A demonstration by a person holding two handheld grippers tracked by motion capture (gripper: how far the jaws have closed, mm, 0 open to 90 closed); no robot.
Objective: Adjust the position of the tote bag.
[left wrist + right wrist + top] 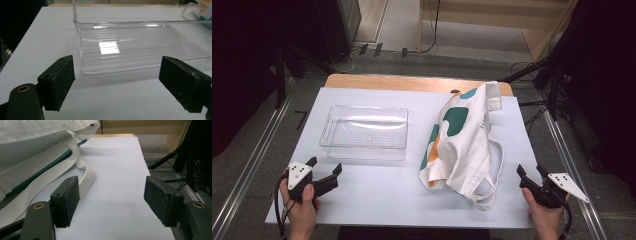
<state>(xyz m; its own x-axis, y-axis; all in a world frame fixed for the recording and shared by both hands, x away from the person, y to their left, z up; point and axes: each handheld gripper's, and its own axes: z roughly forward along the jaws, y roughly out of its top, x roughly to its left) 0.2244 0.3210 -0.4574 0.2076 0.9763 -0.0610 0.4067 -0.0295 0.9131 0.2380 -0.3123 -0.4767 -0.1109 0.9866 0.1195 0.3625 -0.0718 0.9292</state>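
Risk first: the tote bag (462, 145) is limp cloth lying at about four o'clock of the clear plastic bin (364, 132), well apart from it, and its loose handles (492, 187) trail toward your right gripper (532, 175). Pinch a single handle and the bag will likely sag and drag across the white tabletop (377, 195); nudge the light bin and it could skid. Both sets of jaws stand wide apart and hold nothing. Your left gripper (324, 167) sits at seven o'clock of the bin, near its corner without touching; the right one waits just beside the handles.
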